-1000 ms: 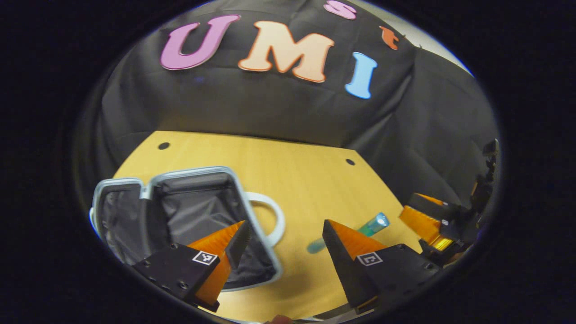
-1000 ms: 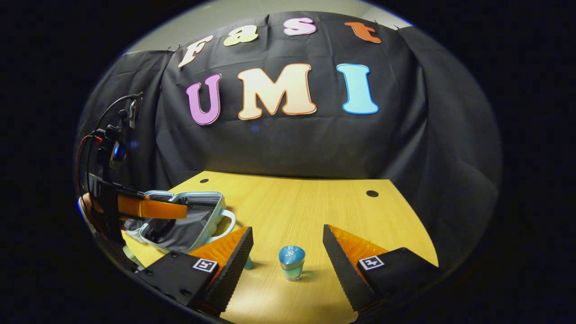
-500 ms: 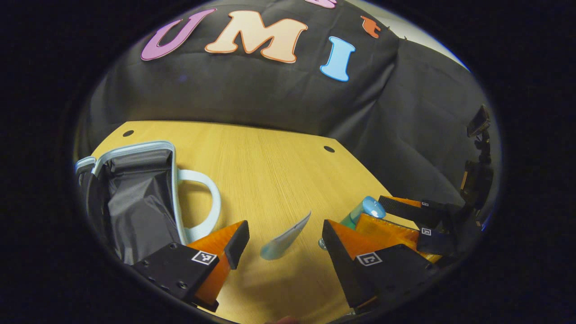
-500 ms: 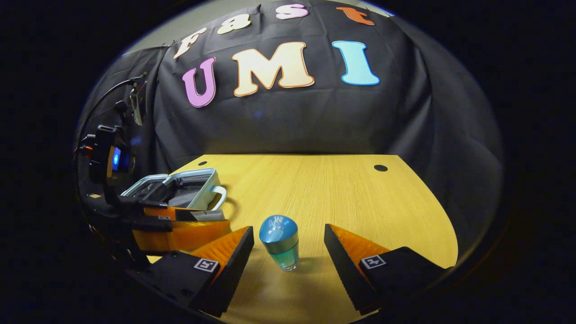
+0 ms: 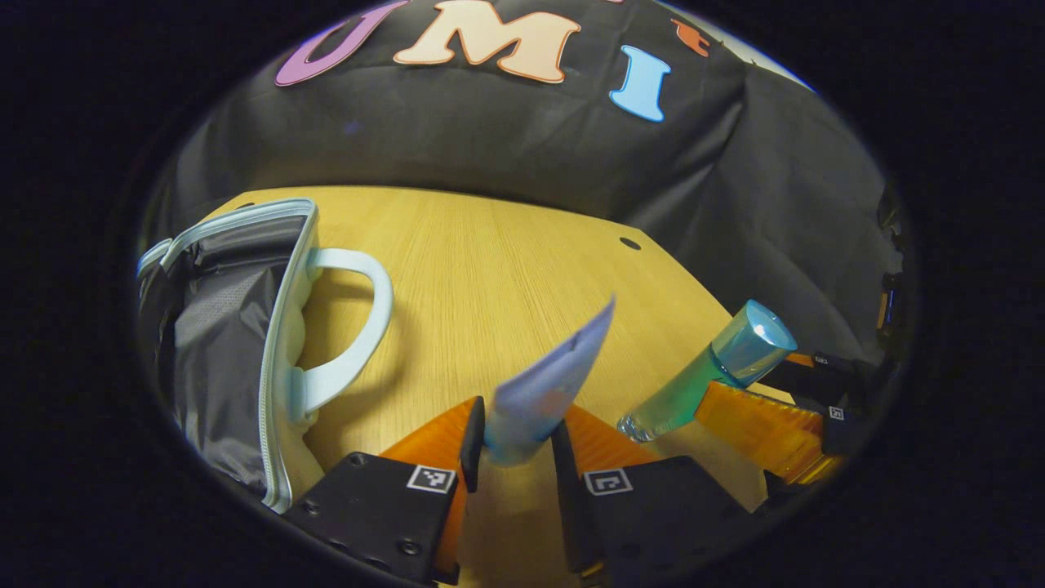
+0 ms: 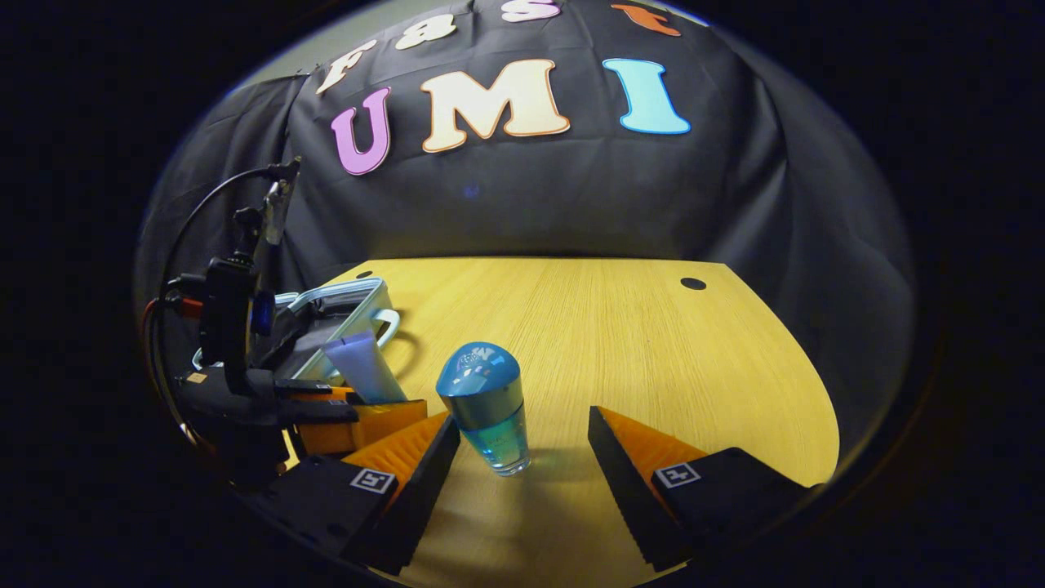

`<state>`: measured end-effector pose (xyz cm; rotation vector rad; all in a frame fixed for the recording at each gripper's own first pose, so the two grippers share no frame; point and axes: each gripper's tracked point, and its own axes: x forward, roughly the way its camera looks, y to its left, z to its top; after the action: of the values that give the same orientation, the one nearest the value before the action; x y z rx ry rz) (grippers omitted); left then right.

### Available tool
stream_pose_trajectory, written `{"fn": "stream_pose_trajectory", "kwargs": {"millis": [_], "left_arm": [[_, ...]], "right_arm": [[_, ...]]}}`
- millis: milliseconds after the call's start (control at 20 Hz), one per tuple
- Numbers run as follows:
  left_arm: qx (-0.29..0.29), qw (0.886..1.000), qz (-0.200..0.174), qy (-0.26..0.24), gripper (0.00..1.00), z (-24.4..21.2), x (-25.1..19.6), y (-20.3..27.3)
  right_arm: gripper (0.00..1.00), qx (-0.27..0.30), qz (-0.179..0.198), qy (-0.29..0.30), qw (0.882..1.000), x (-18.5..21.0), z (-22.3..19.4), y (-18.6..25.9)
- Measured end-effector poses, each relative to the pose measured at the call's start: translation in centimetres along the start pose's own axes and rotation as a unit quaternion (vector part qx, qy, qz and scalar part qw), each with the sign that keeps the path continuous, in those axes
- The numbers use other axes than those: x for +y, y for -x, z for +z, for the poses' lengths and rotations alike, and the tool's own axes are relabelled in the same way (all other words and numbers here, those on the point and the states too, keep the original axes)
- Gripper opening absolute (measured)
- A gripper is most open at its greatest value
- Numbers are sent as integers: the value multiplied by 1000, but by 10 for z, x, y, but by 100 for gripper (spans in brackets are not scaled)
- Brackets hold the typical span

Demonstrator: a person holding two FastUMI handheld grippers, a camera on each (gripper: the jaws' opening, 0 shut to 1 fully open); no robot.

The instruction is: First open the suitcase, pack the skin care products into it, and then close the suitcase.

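Packing stage, suitcase already open. The suitcase lies unzipped on the surface, to the left of the left gripper's jaws, its grey lining exposed and its pale handle pointing toward them; no product can be made out inside it. The left gripper has its jaws closed to a narrow gap on the lower end of a pale, flat-ended tube, which slants up and away from the jaws; whether the tube is lifted off the surface cannot be told. The right gripper has its jaws wide apart and holds nothing; the blue-capped bottle stands upright between them, nearer the left finger, not yet gripped.

Judged remaining: carry the tube to the suitcase, close on and transfer the bottle, then shut the lid.

Surroundings: in the right gripper view the left gripper sits just left of the jaws, between them and the suitcase, so it lies on the bottle's likely path. Beyond the jaws the surface shows two small dark holes and ends at the black cloth wall.
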<state>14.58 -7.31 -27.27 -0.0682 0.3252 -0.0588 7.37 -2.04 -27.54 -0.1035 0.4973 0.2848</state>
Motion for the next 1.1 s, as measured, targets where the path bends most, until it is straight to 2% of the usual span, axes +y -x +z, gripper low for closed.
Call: {"fn": "stream_pose_trajectory", "kwargs": {"millis": [200, 250, 300, 350, 400, 450, 500, 550, 600, 650, 750, 850, 900, 1100], "left_arm": [[9, 1000, -6, 26, 34, -1, -1, 2], [14, 999, -11, 35, 34, -1, -2, 5], [14, 999, -15, 45, 33, 3, -4, 10], [11, 998, -22, 52, 33, 10, -7, 14], [7, 998, -32, 57, 35, 19, -12, 22], [0, 997, -42, 58, 29, 32, -14, 29], [-6, 997, -45, 55, 35, 45, -13, 38], [-11, 998, -48, 50, 32, 57, -10, 47], [-15, 998, -49, 46, 32, 69, -5, 56], [-17, 998, -45, 40, 29, 79, 2, 64], [-12, 999, -31, 31, 32, 94, 25, 80], [4, 999, -18, 35, 32, 99, 50, 98], [8, 999, -8, 40, 32, 102, 65, 106], [50, 995, 56, 58, 33, 92, 136, 134]], "right_arm": [[98, 1, 9, -3, 1000, 9, -1, -5], [95, 1, 10, -2, 1000, 11, -2, -5], [98, 3, 11, 0, 1000, 14, -4, -6], [94, 7, 12, 2, 1000, 17, -6, -8], [95, 10, 14, 3, 1000, 19, -8, -10], [95, 12, 14, 3, 1000, 21, -9, -13], [95, 14, 16, -1, 1000, 23, -9, -15], [98, 16, 16, -5, 1000, 25, -10, -18], [95, 17, 16, -9, 1000, 26, -10, -21], [98, 16, 13, -11, 1000, 26, -11, -24], [97, 13, 9, -14, 1000, 27, -10, -31], [85, 12, 3, -17, 1000, 27, -11, -34], [84, 12, -3, -17, 1000, 24, -11, -37], [53, 15, -26, -39, 999, 15, -12, -40]]}}
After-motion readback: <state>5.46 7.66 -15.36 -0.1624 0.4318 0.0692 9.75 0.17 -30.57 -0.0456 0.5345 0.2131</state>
